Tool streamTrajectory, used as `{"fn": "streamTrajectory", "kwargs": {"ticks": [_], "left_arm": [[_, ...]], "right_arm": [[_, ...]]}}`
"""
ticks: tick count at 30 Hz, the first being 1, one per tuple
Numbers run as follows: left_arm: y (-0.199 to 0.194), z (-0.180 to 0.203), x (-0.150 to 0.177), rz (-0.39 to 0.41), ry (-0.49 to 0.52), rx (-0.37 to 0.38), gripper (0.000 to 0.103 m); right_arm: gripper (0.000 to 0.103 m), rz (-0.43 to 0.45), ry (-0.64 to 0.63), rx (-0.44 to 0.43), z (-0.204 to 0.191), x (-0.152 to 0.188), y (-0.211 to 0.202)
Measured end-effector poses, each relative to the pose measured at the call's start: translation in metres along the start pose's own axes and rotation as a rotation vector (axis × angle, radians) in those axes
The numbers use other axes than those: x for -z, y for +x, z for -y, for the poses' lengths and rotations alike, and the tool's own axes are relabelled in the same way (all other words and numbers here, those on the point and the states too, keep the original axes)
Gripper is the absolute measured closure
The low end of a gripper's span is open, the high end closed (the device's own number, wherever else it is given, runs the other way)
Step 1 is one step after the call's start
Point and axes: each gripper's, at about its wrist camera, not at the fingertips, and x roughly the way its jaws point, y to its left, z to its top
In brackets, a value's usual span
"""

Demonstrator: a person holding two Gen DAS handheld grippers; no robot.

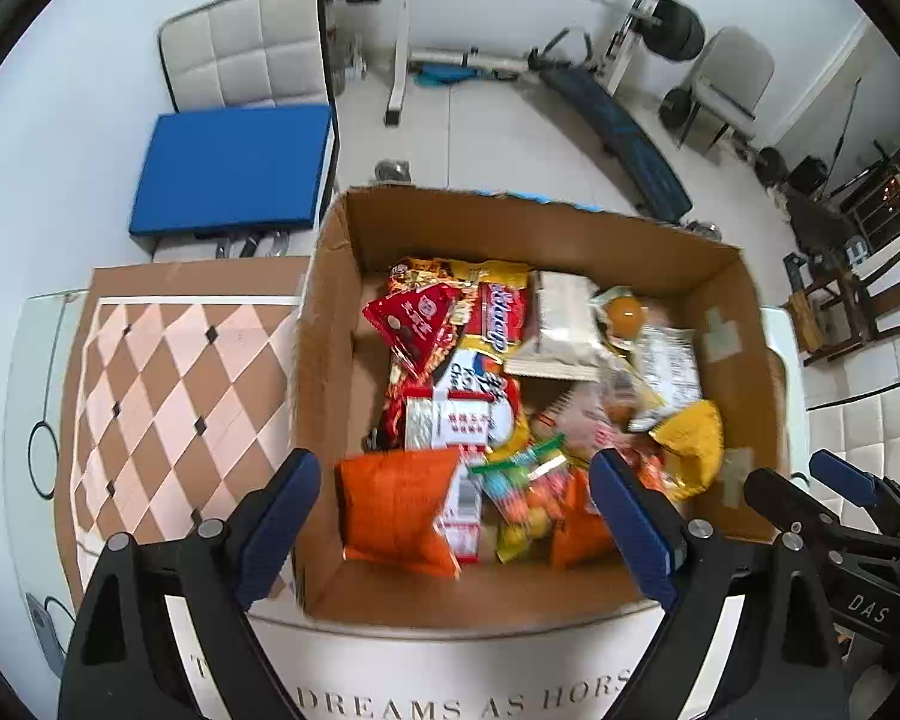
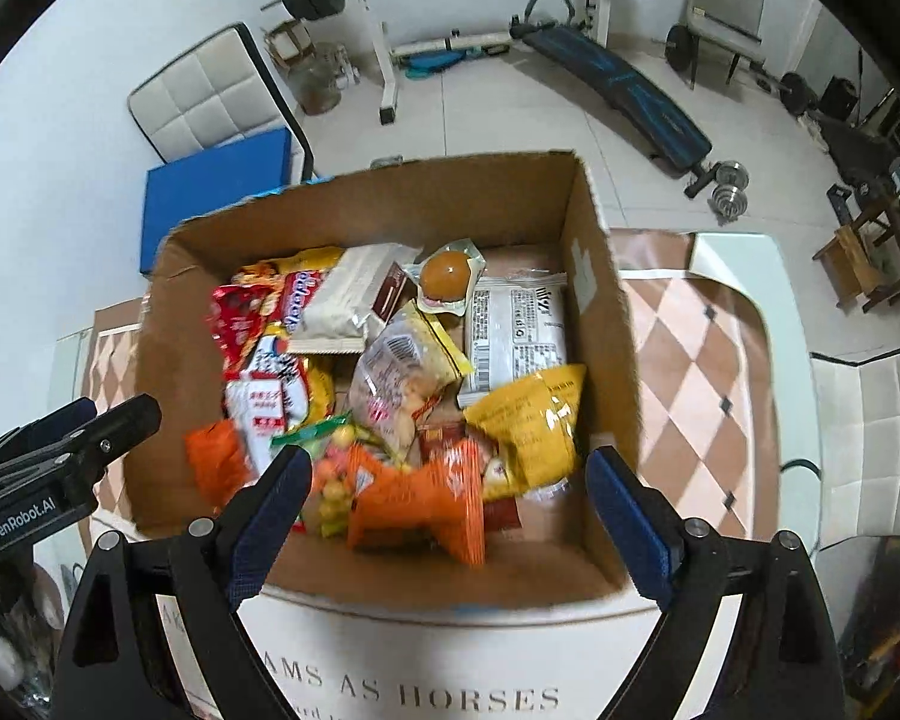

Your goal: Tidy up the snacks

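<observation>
An open cardboard box (image 1: 330, 360) on the table holds several snack packets. Among them are an orange bag (image 1: 396, 504), a red packet (image 1: 414, 318), a yellow bag (image 2: 534, 420) and a white printed packet (image 2: 519, 330). My left gripper (image 1: 455, 468) hangs open above the box's near left part, with nothing between its fingers. My right gripper (image 2: 449, 468) is also open and empty, above the near right part over a second orange bag (image 2: 432, 498). Each gripper shows at the edge of the other's view: right gripper (image 1: 789, 474), left gripper (image 2: 117, 411).
The box stands on a brown-and-pink checkered mat (image 1: 168, 390) over a white table (image 2: 450, 660) with printed lettering. Behind is a white chair (image 1: 246, 54) with a blue cushion (image 1: 234, 168). Weight benches (image 2: 618, 84) stand farther back, another white chair (image 2: 870, 420) at right.
</observation>
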Motion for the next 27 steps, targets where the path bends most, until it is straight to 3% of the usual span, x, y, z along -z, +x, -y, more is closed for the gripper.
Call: {"fn": "streamTrajectory", "kwargs": {"ticks": [13,27], "left_arm": [[-0.113,0.026,0.083,0.183,0.044,0.0,0.011],[-0.191,0.035,0.151,0.274,0.066,-0.019,0.011]], "right_arm": [[0.008,0.162,-0.027,-0.01,-0.001,0.088,-0.12],[0.008,0.285,-0.017,0.003,0.0,0.169,-0.215]]}}
